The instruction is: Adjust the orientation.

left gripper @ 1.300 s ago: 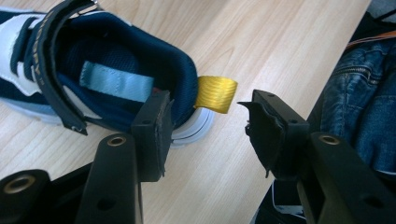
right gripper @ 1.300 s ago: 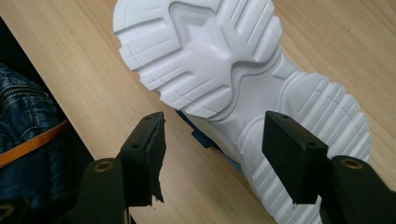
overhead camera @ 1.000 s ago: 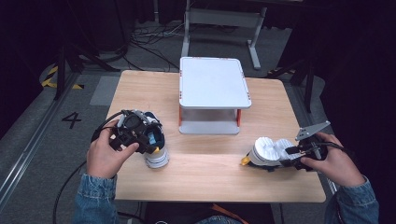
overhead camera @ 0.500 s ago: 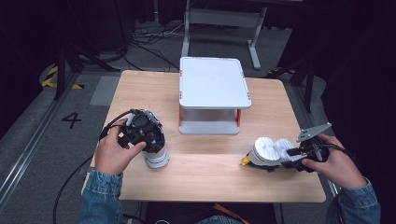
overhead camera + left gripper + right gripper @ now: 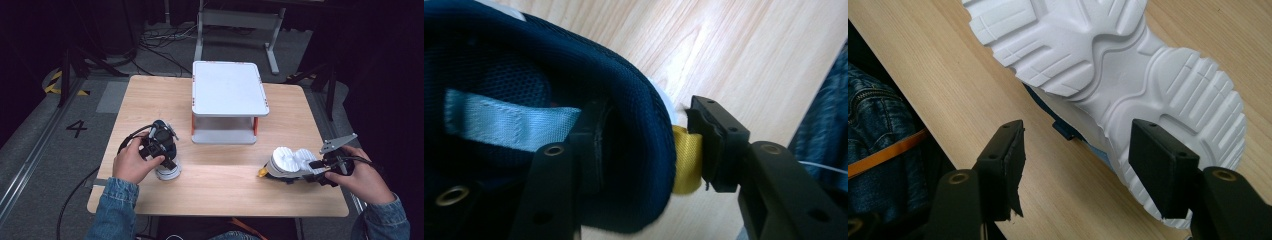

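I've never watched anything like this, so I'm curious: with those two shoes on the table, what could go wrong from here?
The left gripper pinches only the heel collar of the navy shoe, one jaw inside, one on the yellow pull tab; soft fabric might slip if lifted. The right gripper is open beside the overturned shoe, whose sole faces it; closing there may just push it. That shoe also lies near the table's front edge.

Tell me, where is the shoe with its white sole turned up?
In the high view, the shoe lies on its side near the table's front right, just ahead of the right gripper, right of the white shelf.
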